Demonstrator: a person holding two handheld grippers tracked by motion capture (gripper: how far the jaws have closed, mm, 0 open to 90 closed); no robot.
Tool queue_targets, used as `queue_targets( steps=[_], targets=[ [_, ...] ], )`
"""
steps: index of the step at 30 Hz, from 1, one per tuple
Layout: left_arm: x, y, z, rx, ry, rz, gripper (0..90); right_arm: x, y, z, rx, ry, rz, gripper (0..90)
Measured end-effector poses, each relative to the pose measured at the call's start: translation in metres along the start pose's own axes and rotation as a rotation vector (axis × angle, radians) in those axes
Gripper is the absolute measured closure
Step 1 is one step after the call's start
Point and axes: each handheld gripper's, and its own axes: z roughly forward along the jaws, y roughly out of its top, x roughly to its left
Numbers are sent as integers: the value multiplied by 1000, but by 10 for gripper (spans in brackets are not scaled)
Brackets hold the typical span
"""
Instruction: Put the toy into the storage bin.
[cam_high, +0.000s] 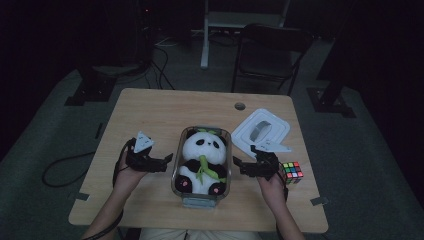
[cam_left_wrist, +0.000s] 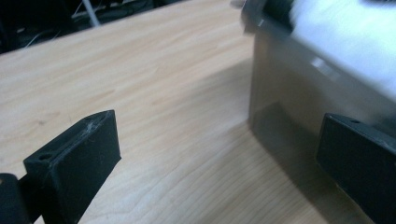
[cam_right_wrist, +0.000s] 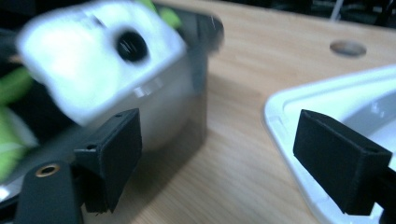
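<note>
High view: the clear container sits in the middle of the wooden table, its long axis running from the person's edge toward the far edge. Inside it lies a plush panda on its back, head toward the far end and feet toward the person, with a green bamboo sprig on its belly; the toy fills most of the container.

At the left, the left gripper is held just beside the container's left wall, pointing right at it, jaws spread apart and holding nothing. In the left gripper view the left gripper has bare tabletop between its jaws, and the right-hand jaw stands in front of the container wall; whether it touches is not clear.

On the other side, the right gripper points left at the container's right wall, jaws also wide and empty. The right gripper view shows the right gripper with one jaw close against the container and the blurred panda behind the wall, the other jaw over the rim of the white lid.

That white lid lies flat to the right of the container, toward the far right corner. A colour cube rests near the table's right edge, just beside the right hand.
</note>
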Motion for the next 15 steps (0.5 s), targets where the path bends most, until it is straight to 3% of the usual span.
queue_targets(
  steps=[1, 6, 9, 11, 13, 15],
  targets=[
    [-1, 4, -3, -15, -2, 7, 8, 4, 8, -6, -26, 16, -8, 153],
    [-9, 21, -12, -63, -23, 39, 8, 11, 24, -8, -54, 60, -31, 153],
    [-17, 36, -11, -92, -70, 57, 8, 16, 38, -2, -55, 87, -47, 160],
    [-19, 40, -10, -91, -81, 65, 9, 20, 44, 3, -55, 96, -61, 160],
    [-25, 46, -6, -95, -122, 75, 9, 25, 49, 9, -52, 111, -74, 160],
    [-31, 49, -5, -111, -130, 93, 69, 29, 52, 12, -44, 133, -83, 161]
  ],
)
